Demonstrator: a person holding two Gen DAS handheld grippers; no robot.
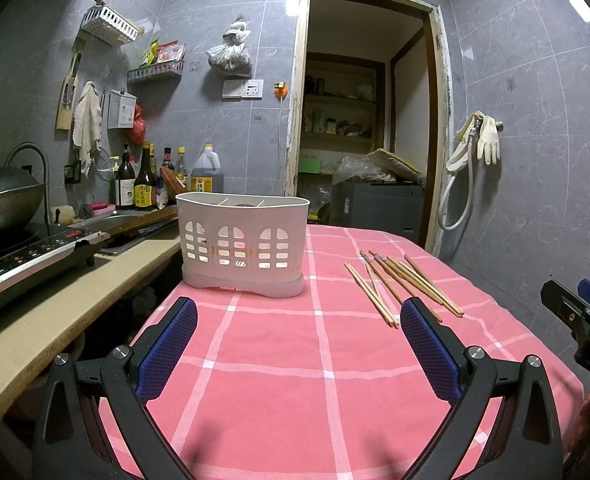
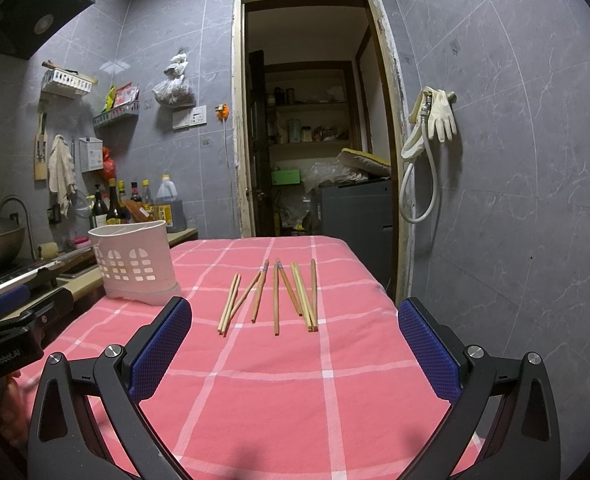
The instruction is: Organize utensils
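Your left claw (image 1: 297, 320) hovers low over the pink checked tablecloth (image 1: 279, 360), released, its blue-padded fingers (image 1: 171, 340) spread wide with nothing between them. It points at the white utensil caddy (image 1: 242, 240), which stands upright at the far left edge of the surface, beside the counter (image 1: 67, 300). Your right claw (image 2: 295, 320) is level with it and likewise released and empty, fingers (image 2: 427, 344) wide apart, aimed at the wooden chopsticks (image 2: 275, 296).

The chopsticks lie loose on the cloth to the right of the caddy, well apart from it, fanned out in a rough row with some crossing or touching each other. Their near ends lie just beyond your right claw's fingertips; no finger touches them. From the left wrist view the right claw's body shows at the right edge, to the right of the chopsticks, and one left finger overlaps the near tips of a few sticks.

The cloth between the chopsticks and the caddy is bare. To the left of the caddy sit an induction cooker (image 1: 35, 256) with a wok (image 1: 3, 196), a sink and a row of sauce bottles (image 1: 147, 176). Behind the caddy, beyond the surface, an open doorway (image 1: 359, 120) shows shelves.
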